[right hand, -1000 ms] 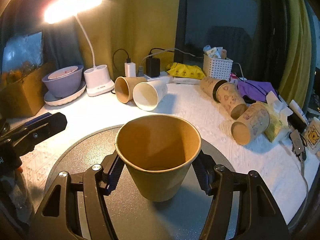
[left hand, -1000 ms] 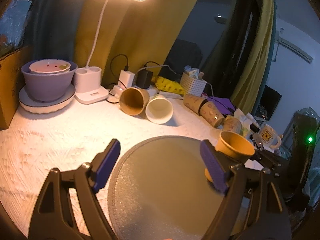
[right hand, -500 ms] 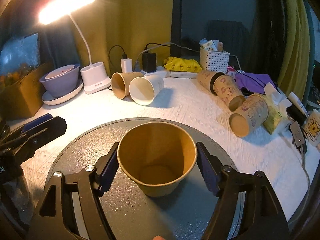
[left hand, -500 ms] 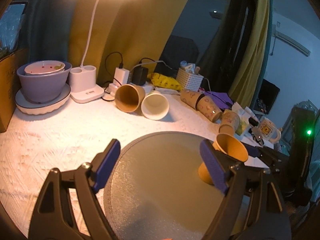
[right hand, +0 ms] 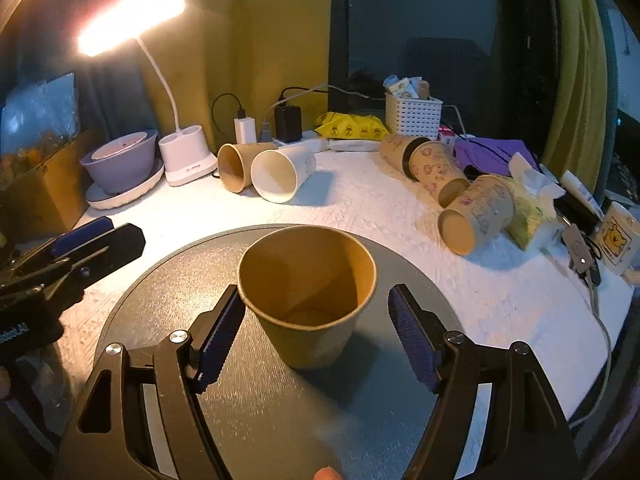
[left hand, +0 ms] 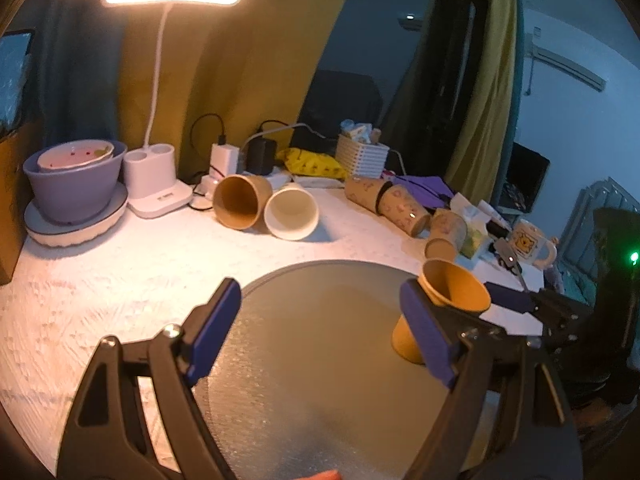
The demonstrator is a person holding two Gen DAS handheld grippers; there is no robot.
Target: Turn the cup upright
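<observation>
Brown paper cup (right hand: 307,296) stands upright on round dark mat (right hand: 260,408); gap either side betw. it and right claw (right hand: 316,336) pads. Mat bare left of cup, w/ left claw (left hand: 320,328) open above it. Beyond mat: two tipped cups (right hand: 264,170), printed cups (right hand: 452,196) block far surface (right hand: 360,208).

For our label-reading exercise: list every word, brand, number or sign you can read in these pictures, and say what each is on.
No text can be read in either view.
Lamp base: a small dark mark, too blurred to read.
Patterned paper cups: cartoon prints only, no legible words.
Yellow packet: printed pattern, illegible.
Mug: a bear picture, no readable words.
</observation>
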